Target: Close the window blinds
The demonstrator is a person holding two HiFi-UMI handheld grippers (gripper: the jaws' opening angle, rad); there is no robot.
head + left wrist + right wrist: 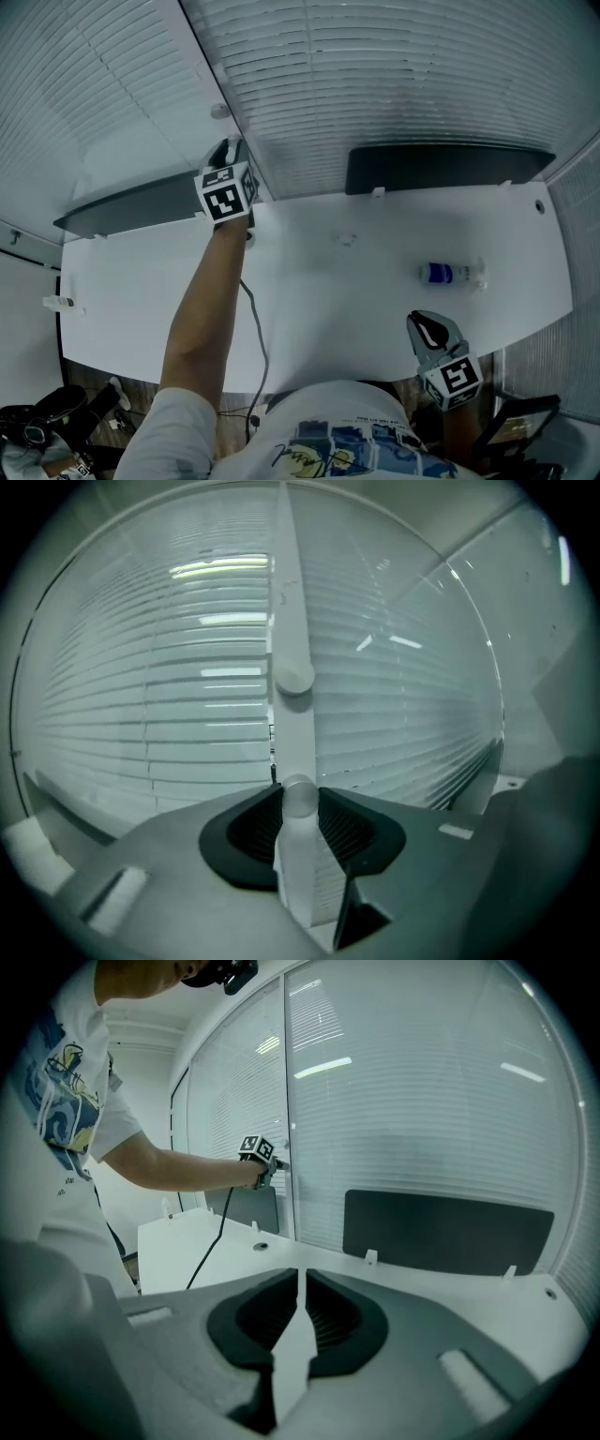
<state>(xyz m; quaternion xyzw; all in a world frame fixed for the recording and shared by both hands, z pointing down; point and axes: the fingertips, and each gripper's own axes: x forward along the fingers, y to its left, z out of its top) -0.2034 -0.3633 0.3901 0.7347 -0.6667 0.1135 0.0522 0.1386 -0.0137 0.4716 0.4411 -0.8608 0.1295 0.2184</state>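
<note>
At nine o'clock in the head view, a dark panel is stood along the far edge of the white table. At about ten o'clock the left gripper is raised to the white post between two panes. Its jaws are clamped on a small white knob on that post, as is seen in the left gripper view. The blinds are hung from eleven to two o'clock, on both sides of the post, with their slats laid horizontal. At three o'clock a small bottle is laid on its side on the table. At five o'clock the right gripper is held over the near table edge, with its jaws brought together and nothing gripped.
</note>
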